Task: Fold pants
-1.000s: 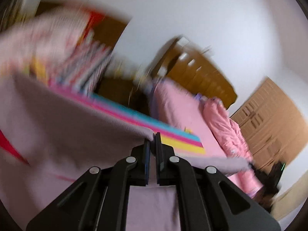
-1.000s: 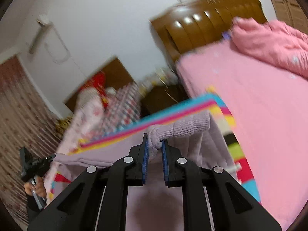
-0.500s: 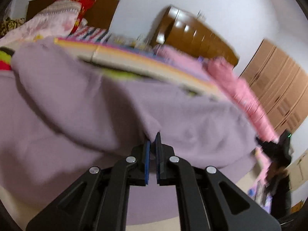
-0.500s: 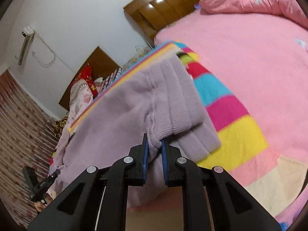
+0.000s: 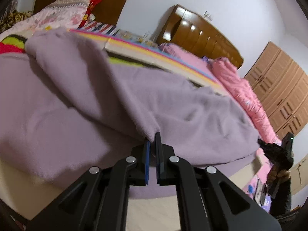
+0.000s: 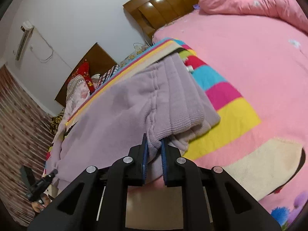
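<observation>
A pair of lilac knitted pants (image 5: 119, 88) is spread across a striped blanket (image 6: 227, 104) of pink, yellow, blue and cream bands, which lies on a bed covered by a pink sheet (image 6: 250, 53). In the left wrist view, the left gripper (image 5: 152, 141) is seen clenched on a corner of the pants, a small fold of fabric being pinched between its blue-lined fingers, and the top layer is draped back over a lower layer of the same garment. In the right wrist view, the right gripper (image 6: 154, 144) is seen grasping the ribbed waistband (image 6: 184, 104) at its near corner, with the thick cloth bunched between the two fingers. The waistband is laid over a second lilac layer, whose edge shows just beneath it. The other gripper is visible at the far end of the garment in each view: the right one (image 5: 277, 150) at the right edge of the left wrist view, and the left one (image 6: 40, 184) at the lower left of the right wrist view, each held in a hand. A crumpled pink quilt (image 6: 250, 2) is heaped near the wooden headboard (image 6: 165, 3). A second bed with patterned pillows (image 5: 65, 9) is seen beyond, and a wooden wardrobe (image 5: 284, 88) stands against the wall.
</observation>
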Demonstrator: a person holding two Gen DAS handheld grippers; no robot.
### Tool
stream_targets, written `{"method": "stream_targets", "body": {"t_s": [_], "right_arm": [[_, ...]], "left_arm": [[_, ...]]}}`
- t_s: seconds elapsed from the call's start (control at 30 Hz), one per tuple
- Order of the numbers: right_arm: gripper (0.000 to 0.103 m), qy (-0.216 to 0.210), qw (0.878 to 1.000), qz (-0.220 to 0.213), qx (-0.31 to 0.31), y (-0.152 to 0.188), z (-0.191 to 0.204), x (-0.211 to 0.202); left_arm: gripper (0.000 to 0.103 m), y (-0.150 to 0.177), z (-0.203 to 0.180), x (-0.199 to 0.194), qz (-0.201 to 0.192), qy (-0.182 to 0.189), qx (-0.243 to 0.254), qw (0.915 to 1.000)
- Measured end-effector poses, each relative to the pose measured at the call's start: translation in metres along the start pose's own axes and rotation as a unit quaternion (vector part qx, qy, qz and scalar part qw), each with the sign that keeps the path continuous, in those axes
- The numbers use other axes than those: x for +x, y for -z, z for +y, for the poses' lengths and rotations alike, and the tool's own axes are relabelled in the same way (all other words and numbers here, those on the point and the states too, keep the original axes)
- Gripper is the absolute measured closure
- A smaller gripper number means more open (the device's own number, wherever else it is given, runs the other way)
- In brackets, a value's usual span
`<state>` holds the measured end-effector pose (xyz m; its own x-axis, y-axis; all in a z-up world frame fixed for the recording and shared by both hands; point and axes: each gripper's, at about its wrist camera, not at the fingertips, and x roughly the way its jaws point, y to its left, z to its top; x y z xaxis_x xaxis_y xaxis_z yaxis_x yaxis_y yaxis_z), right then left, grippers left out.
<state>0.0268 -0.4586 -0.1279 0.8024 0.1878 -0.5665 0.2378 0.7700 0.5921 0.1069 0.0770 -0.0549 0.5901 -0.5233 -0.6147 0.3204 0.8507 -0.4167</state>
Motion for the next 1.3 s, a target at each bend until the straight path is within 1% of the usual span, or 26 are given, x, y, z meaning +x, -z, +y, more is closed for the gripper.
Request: {"method": "stream_targets", "body": {"t_s": [0.07,0.1,0.13,0.17,0.2,0.27,0.33,0.37,0.4,0.43,0.5,0.53,0.63,0.73,0.83,0.87,0.9,0.93,1.0,1.07,1.17,1.23,1.27,1.3], "right_arm": [[0.091,0.006,1.000,0.004,0.006,0.002,-0.005,0.002],[0.091,0.004,1.000,0.008,0.014,0.004,-0.011,0.006],[0.091,-0.002,1.000,0.009,0.021,0.007,-0.013,0.006],[0.092,-0.010,0.999,0.007,0.030,0.009,-0.016,0.008],[0.092,-0.021,0.999,0.006,0.042,0.010,-0.021,0.009],[0.092,-0.025,0.998,0.007,0.051,0.009,-0.019,0.008],[0.092,-0.021,0.999,0.009,0.050,0.008,-0.013,0.006],[0.090,-0.021,0.999,0.009,0.049,0.008,-0.012,0.005],[0.082,-0.023,0.998,0.010,0.050,0.007,-0.010,0.004],[0.078,-0.029,0.998,0.012,0.051,0.008,-0.007,0.004],[0.054,-0.043,0.998,0.019,0.051,0.011,0.001,0.001],[0.052,-0.045,0.998,0.020,0.047,0.014,0.006,0.000],[0.052,-0.046,0.998,0.042,0.016,0.025,0.026,0.001],[0.056,-0.041,0.998,0.049,-0.006,0.033,0.041,0.006],[0.060,-0.040,0.998,0.045,-0.009,0.033,0.046,0.010],[0.067,-0.040,0.998,0.045,-0.009,0.032,0.046,0.012],[0.077,-0.036,0.998,0.044,-0.007,0.032,0.045,0.015],[0.083,-0.032,0.998,0.045,-0.002,0.032,0.043,0.019],[0.092,-0.032,0.999,0.042,0.007,0.034,0.039,0.021],[0.094,-0.036,0.999,0.033,0.016,0.035,0.036,0.017],[0.095,-0.050,0.998,0.020,0.016,0.030,0.039,-0.001],[0.095,-0.050,0.999,0.017,0.007,0.028,0.041,-0.016],[0.095,-0.051,0.999,0.018,0.008,0.028,0.039,-0.020],[0.095,-0.050,0.999,0.021,0.007,0.028,0.038,-0.021]], "left_arm": [[0.099,0.001,-0.005,-0.010,-0.006,0.008,0.001,1.0000],[0.099,0.004,-0.006,-0.009,0.000,0.006,0.002,1.0000],[0.099,0.007,-0.005,-0.007,0.007,0.001,0.006,1.0000],[0.099,0.013,-0.001,0.002,0.021,-0.012,0.010,0.9996],[0.098,0.018,0.008,0.012,0.038,-0.017,0.000,0.9991],[0.098,0.023,0.020,0.013,0.035,0.010,-0.033,0.9988],[0.097,0.020,0.021,0.011,0.038,0.018,-0.039,0.9984],[0.096,0.019,0.019,0.010,0.036,0.015,-0.032,0.9987],[0.095,0.019,0.017,0.009,0.036,0.014,-0.029,0.9988],[0.094,0.019,0.016,0.009,0.035,0.016,-0.032,0.9988],[0.091,0.019,0.019,0.007,0.033,0.021,-0.041,0.9984],[0.088,0.018,0.020,0.008,0.032,0.022,-0.045,0.9982],[0.086,0.015,0.022,0.009,0.028,0.028,-0.055,0.9977],[0.086,0.012,0.029,0.012,0.026,0.041,-0.074,0.9961],[0.086,0.011,0.031,0.016,0.025,0.047,-0.087,0.9948],[0.086,0.010,0.030,0.017,0.025,0.045,-0.086,0.9950],[0.088,0.010,0.030,0.017,0.025,0.042,-0.083,0.9954],[0.095,0.010,0.030,0.017,0.025,0.041,-0.080,0.9957],[0.098,0.009,0.026,0.015,0.018,0.037,-0.068,0.9969],[0.099,0.006,0.014,0.005,-0.002,0.025,-0.046,0.9986],[0.099,-0.004,-0.017,-0.033,-0.043,0.020,-0.002,0.9989],[0.099,-0.002,-0.027,-0.049,-0.045,0.024,0.004,0.9987],[0.099,0.003,-0.026,-0.051,-0.040,0.024,0.002,0.9989],[0.099,0.011,-0.023,-0.048,-0.026,0.021,0.000,0.9995]]}}
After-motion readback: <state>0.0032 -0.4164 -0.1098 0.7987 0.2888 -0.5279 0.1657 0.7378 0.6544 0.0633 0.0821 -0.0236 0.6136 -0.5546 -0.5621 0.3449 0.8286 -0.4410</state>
